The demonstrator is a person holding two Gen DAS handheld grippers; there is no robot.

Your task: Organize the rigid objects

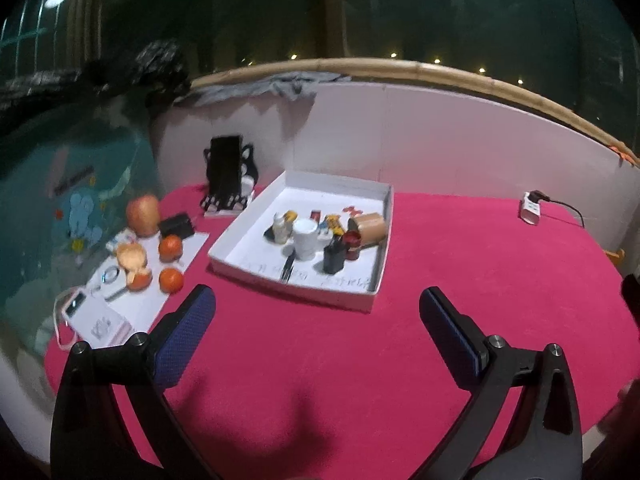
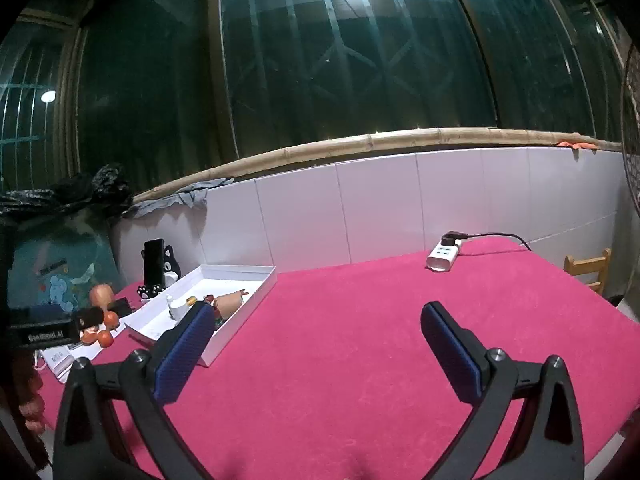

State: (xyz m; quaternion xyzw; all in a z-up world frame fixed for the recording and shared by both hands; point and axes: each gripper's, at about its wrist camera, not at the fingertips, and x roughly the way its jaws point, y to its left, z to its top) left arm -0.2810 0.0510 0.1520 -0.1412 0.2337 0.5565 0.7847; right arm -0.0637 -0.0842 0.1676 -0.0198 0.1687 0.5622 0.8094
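Left of white tray (image 1: 240, 236): apple (image 1: 143, 215), oranges (image 1: 171, 280), phone on cat stand (image 1: 224, 174). Tray w/ white cup (image 1: 306, 240), wooden cylinder (image 1: 368, 227), small bits mid-worktop (image 1: 460, 264). Right of tray: power strip (image 1: 531, 207). Both hand-held grippers, left (image 1: 316, 312) & right (image 2: 316, 318), spread apart, holding nothing.

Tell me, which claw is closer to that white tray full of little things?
Left. The left claw hangs open just in front of the white tray; the right claw, also open, sits farther off, with the tray to its left.
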